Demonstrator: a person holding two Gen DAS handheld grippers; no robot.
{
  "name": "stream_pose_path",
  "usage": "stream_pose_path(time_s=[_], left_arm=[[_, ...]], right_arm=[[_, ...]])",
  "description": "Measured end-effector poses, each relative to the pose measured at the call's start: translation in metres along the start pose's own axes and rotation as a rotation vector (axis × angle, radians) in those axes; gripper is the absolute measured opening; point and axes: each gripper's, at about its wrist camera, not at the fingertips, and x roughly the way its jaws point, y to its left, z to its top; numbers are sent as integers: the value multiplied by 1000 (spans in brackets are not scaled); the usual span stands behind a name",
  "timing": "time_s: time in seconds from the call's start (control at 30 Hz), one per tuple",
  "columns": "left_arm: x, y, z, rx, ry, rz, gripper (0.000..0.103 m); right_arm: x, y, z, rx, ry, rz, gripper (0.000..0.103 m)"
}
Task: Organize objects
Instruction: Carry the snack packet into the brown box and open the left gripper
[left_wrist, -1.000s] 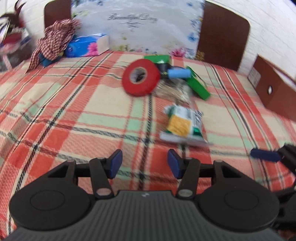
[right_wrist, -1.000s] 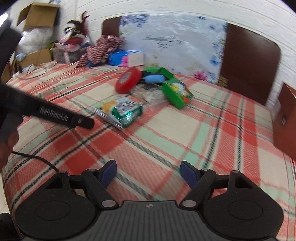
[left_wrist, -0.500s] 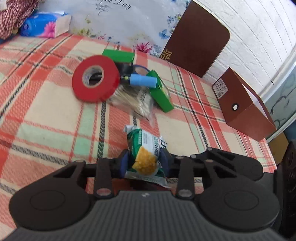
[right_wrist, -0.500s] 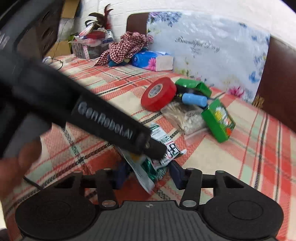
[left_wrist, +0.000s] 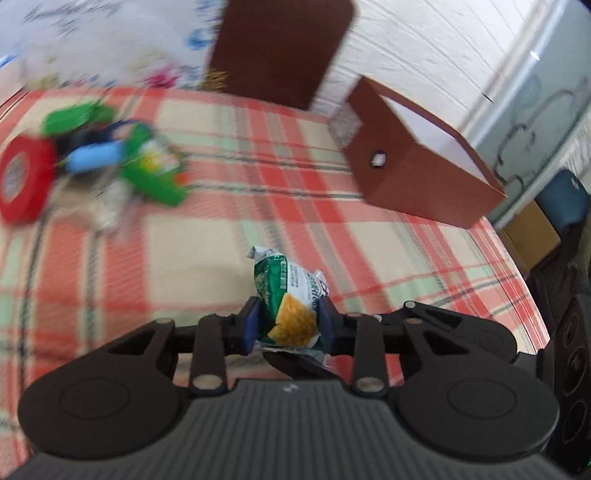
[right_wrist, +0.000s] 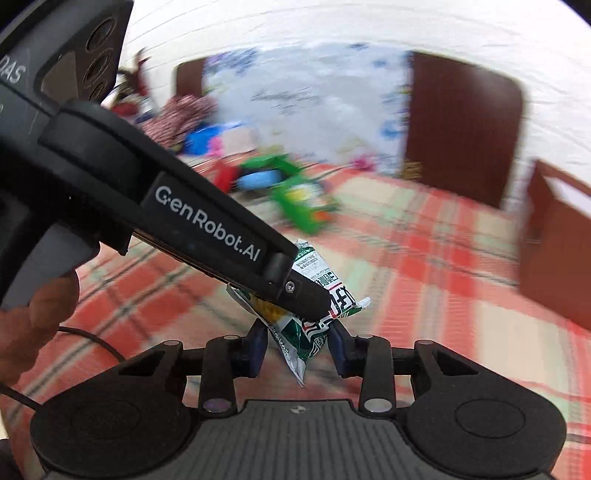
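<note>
A green and white snack packet (left_wrist: 284, 291) with a yellow cracker picture is held just above the plaid bedspread (left_wrist: 258, 206). My left gripper (left_wrist: 288, 325) has its blue pads pressed on both sides of the packet, jaws still closing. In the right wrist view the same packet (right_wrist: 332, 280) sits between the pads of my right gripper (right_wrist: 297, 347), whose jaws are closing too and touch its crumpled lower part. The left gripper's black finger (right_wrist: 221, 229) crosses that view from the upper left and covers part of the packet.
An open brown box (left_wrist: 413, 173) stands on the bed's right side. At the far left lies a blurred pile: a red tape roll (left_wrist: 22, 181), a blue cylinder (left_wrist: 96, 155), a green box (left_wrist: 155, 177). A brown headboard (left_wrist: 280, 48) rises behind. A person's hand (right_wrist: 37, 317) grips the left handle.
Both grippers went from open above the bedspread to closed around the snack packet. The left one has swung right, toward the brown box, with the packet raised off the bed.
</note>
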Motion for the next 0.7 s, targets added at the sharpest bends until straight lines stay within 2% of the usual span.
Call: stream_pose_path(time_s=[0.23,0.37,0.53,0.7], left_arm=[[28,-94,76,216,-84,-79,35],[53,-139,114,298,-136,-106,35],[93,-165,146,316,-163,-109,36],[131,-168,165,283,-167,-60,38]], right_arm=[[-43,-76,25,49,-165,-211,36],[-52,-124,43,89,-224,-300,36],[-42,-175,56,131,-235,-351,36],[-19,-205,58,169,-214,-351,38]])
